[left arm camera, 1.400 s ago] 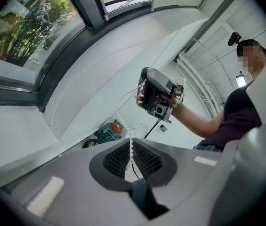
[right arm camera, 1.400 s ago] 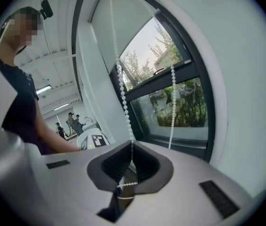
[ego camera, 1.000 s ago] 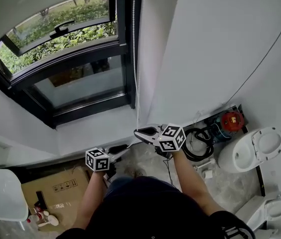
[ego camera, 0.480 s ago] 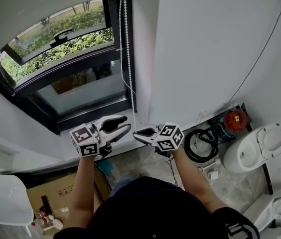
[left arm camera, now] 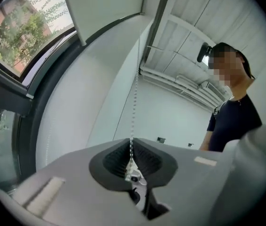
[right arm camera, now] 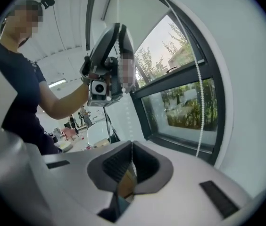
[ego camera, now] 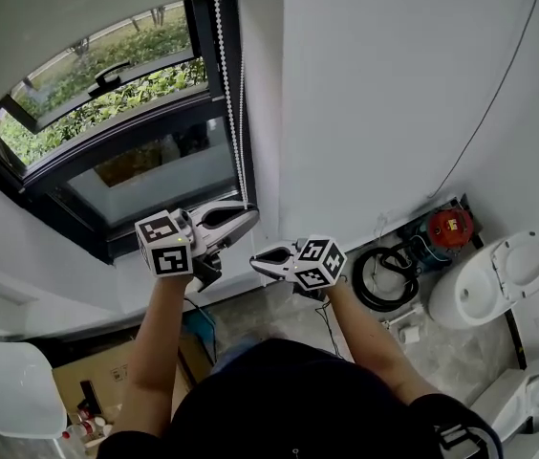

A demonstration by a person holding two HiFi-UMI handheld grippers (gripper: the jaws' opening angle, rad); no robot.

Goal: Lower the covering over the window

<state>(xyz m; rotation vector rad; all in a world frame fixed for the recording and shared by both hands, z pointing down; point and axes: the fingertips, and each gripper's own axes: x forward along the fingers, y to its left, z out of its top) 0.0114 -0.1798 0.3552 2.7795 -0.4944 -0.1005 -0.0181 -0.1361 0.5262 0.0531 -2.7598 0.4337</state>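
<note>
In the head view, the left claw [ego camera: 250, 214] is gripping the bead chain [ego camera: 231, 94] just above the right claw [ego camera: 256, 254], probably readying a pull. The blind [ego camera: 88, 3] is sitting far above both, its roller cut off. In the left gripper view, the jaws have just been closing and are pinching the chain. In the right gripper view, the jaws are pressing together on a faint, barely readable strand.

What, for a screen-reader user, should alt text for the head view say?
A person's left gripper has just closed its jaws on a white bead chain hanging beside a dark-framed window, with the right gripper just below it, jaws together. A toilet and coiled hose are on the floor at right.
</note>
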